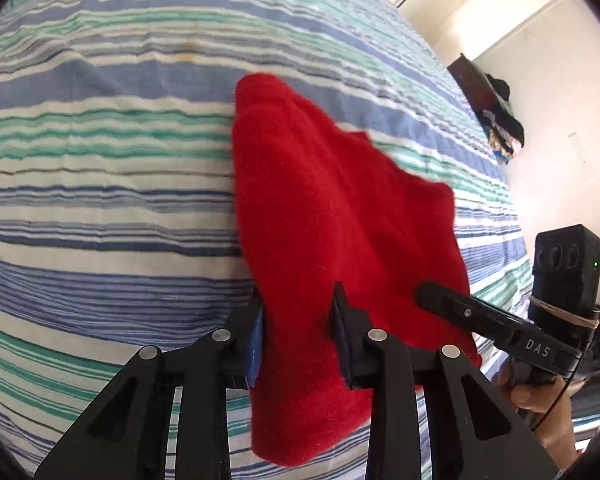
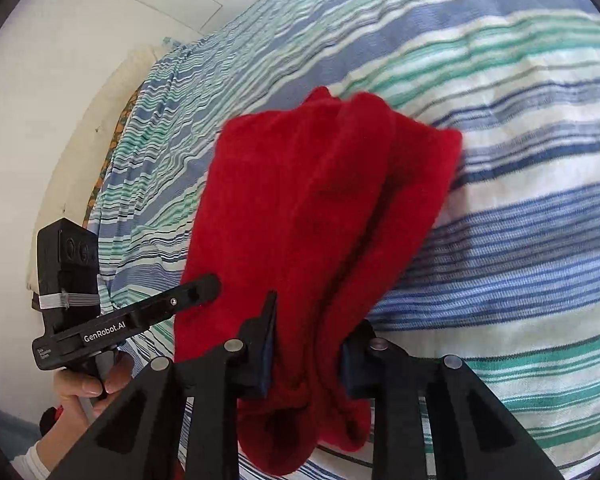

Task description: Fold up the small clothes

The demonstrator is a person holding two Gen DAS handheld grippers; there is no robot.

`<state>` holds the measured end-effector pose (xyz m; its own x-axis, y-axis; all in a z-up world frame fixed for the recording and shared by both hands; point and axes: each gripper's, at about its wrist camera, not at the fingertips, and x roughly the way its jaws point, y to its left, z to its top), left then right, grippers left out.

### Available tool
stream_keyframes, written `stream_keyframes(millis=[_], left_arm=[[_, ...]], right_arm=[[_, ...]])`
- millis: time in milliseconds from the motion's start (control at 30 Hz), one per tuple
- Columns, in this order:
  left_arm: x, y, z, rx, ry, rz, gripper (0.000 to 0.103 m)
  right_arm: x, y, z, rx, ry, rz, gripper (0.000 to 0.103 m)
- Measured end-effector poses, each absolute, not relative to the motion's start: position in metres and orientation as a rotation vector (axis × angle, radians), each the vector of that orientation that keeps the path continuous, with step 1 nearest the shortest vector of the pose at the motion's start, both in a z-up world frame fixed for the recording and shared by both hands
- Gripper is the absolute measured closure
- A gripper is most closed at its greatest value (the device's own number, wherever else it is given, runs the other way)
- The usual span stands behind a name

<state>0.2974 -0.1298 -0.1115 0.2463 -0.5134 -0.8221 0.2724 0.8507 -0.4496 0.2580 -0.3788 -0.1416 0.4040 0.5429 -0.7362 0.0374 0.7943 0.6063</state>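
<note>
A red fleece garment [image 1: 324, 216] hangs bunched above the striped bed sheet [image 1: 100, 160]. My left gripper [image 1: 298, 312] is shut on its near edge, with cloth filling the gap between the fingers. My right gripper [image 2: 310, 328] is shut on another part of the same red garment [image 2: 320, 200], which drapes forward in folds. Each gripper shows in the other's view: the right one [image 1: 500, 320] beside the garment at lower right, the left one [image 2: 140, 312] at lower left.
The bed with its blue, green and white striped sheet [image 2: 520, 160] fills both views. A pile of dark clothes [image 1: 500, 120] lies by the wall beyond the bed's right edge. A cream pillow [image 2: 100, 128] lies at the bed's left side against the wall.
</note>
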Motion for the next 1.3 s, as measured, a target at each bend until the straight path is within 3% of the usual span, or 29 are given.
stream_keyframes(millis=[133,233,300,333,367,400,467,567,667,767,900,1300], left_arm=[[0.294,-0.113,-0.039,-0.217,1.032,-0.555,0.073],[0.291,-0.103,-0.013,-0.204,0.971,-0.561,0.072],[0.287,-0.098,-0.021,-0.173,0.987,-0.541,0.067],[0.285,-0.097,-0.035,-0.156,1.018,-0.518,0.055],[0.28,-0.094,-0.053,-0.135,1.054,-0.48,0.041],[0.273,-0.09,-0.073,-0.106,1.09,-0.414,0.038],[0.243,-0.072,-0.107,-0.057,1.143,-0.305,0.039],[0.176,-0.041,-0.128,-0.068,1.145,-0.274,0.035],[0.119,-0.033,-0.127,0.043,1.101,-0.216,0.018],[0.09,-0.04,-0.111,0.153,1.054,-0.153,0.015],[0.08,-0.045,-0.082,0.204,0.98,-0.107,0.003],[0.063,-0.038,-0.026,0.213,0.913,-0.036,0.002]], right_arm=[[0.27,-0.363,-0.072,0.504,0.973,0.408,0.078],[0.27,-0.351,-0.034,0.465,0.89,0.463,0.078],[0.264,-0.346,-0.03,0.457,0.878,0.475,0.078],[0.261,-0.345,-0.036,0.462,0.89,0.469,0.078],[0.257,-0.344,-0.046,0.469,0.912,0.455,0.073],[0.25,-0.347,-0.061,0.473,0.943,0.426,0.058],[0.23,-0.358,-0.094,0.457,1.015,0.323,0.042],[0.173,-0.385,-0.119,0.397,1.063,0.183,0.04],[0.105,-0.396,-0.117,0.322,1.052,0.129,0.018],[0.054,-0.388,-0.103,0.276,1.024,0.089,0.005],[0.02,-0.357,-0.078,0.211,0.984,0.057,0.002],[0.009,-0.276,-0.005,0.035,0.944,0.043,0.001]])
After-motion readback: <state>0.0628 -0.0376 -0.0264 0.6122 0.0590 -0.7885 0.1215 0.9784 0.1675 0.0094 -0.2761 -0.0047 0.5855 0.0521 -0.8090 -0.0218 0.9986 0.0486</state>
